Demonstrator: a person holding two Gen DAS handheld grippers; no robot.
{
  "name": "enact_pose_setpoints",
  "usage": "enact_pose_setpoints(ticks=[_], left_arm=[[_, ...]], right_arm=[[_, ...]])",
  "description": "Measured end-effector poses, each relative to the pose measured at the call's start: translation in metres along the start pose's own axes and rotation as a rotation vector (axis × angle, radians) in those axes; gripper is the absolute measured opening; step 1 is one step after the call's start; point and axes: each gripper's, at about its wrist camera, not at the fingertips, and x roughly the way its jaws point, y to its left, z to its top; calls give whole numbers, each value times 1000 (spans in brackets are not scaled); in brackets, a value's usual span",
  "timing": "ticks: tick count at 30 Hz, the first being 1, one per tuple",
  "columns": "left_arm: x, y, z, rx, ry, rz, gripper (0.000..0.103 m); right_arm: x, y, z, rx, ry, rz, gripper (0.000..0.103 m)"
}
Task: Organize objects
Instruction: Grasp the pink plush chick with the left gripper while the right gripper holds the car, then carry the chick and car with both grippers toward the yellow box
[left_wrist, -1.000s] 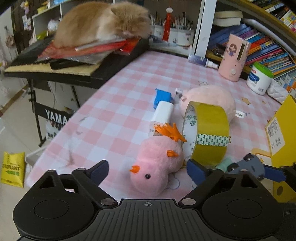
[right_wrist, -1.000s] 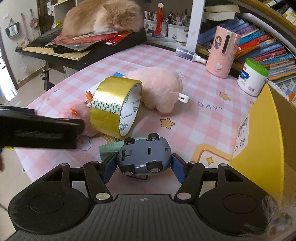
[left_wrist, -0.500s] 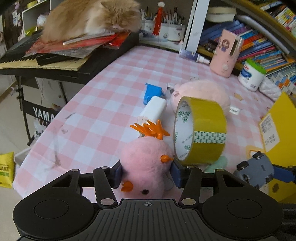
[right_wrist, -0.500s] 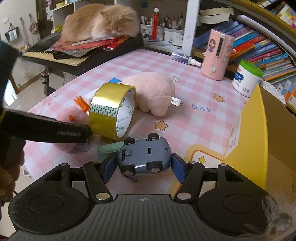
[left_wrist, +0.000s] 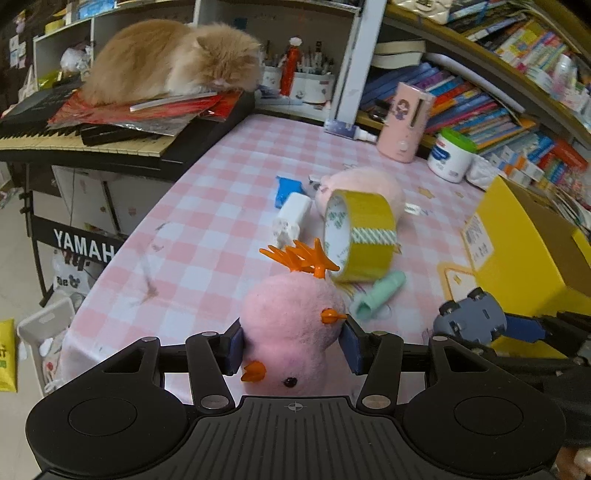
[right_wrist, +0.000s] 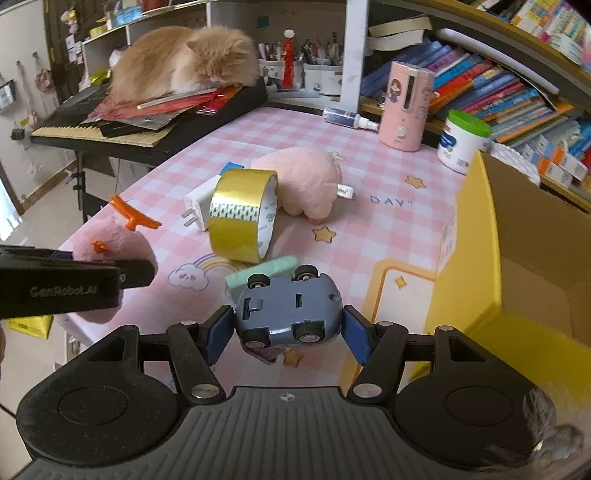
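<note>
Only right view: yellow box (right_wrist: 469, 236) interior | left view: YAMAHA lettering (left_wrist: 83, 245)

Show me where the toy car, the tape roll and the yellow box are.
toy car (right_wrist: 288, 312), right wrist view, on its grey underside.
tape roll (left_wrist: 369, 225), left wrist view, on its yellow outer band.
yellow box (right_wrist: 469, 236), right wrist view, on its outer side wall.

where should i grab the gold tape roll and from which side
The gold tape roll stands on edge, its open core facing the yellow box. Come from above and pinch the top of the ring, one finger in the core, one on the outer band; the pig plush crowds its far side.
</note>
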Motion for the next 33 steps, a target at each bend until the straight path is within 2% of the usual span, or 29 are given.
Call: enact_pose_setpoints(ticks=[14,33], left_arm=[[-44,-6,-40,115,8,-103,50],[-64,-42,-75,289,45,-282,50]], right_arm=[[-50,13,-49,164,3,-101,61],[-99,7,-107,332,16,-219,61]])
